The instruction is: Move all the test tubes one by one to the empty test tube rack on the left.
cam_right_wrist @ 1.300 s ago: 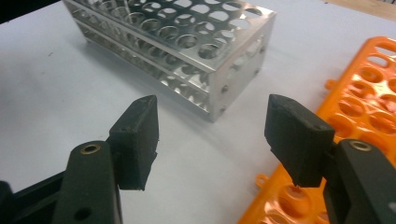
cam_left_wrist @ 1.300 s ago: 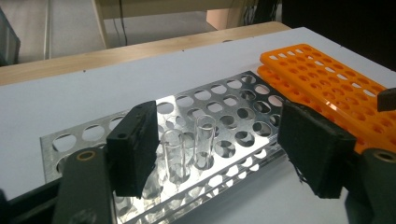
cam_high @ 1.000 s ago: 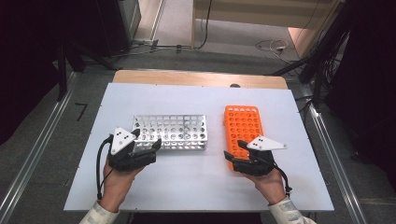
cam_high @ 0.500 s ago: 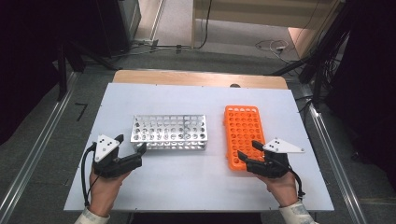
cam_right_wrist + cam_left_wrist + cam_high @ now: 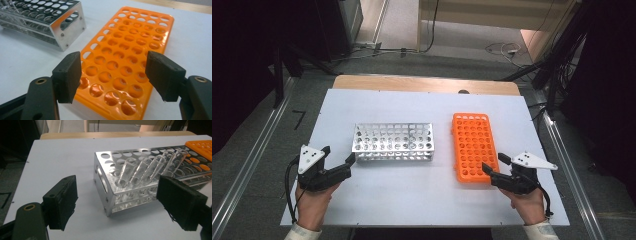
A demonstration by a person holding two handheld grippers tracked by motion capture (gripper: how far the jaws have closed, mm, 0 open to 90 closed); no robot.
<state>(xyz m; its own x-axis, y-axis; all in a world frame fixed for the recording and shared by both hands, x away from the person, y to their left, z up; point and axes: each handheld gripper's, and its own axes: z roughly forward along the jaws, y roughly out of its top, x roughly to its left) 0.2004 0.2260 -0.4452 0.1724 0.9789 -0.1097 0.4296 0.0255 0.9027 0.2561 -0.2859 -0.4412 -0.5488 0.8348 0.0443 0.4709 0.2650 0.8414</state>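
i am holding my left gripper low over the white table near its left front corner, its jaws standing wide with nothing between them. they have just been opening a little, and the tips are pointing at the left end of the metal rack, just short of it and not touching. in the left gripper view that rack is sitting between my two pads, farther off, and a few clear tubes are leaning in its near row of holes.

the rack is lying lengthwise across the middle of the table. just to its right, apart from it, the orange rack is lying flat, running front to back, its holes empty.

my right gripper is hovering at that rack's front right corner, jaws spread wide and holding nothing; they have just been opening further. in the right gripper view the orange rack is showing between the pads, below them.
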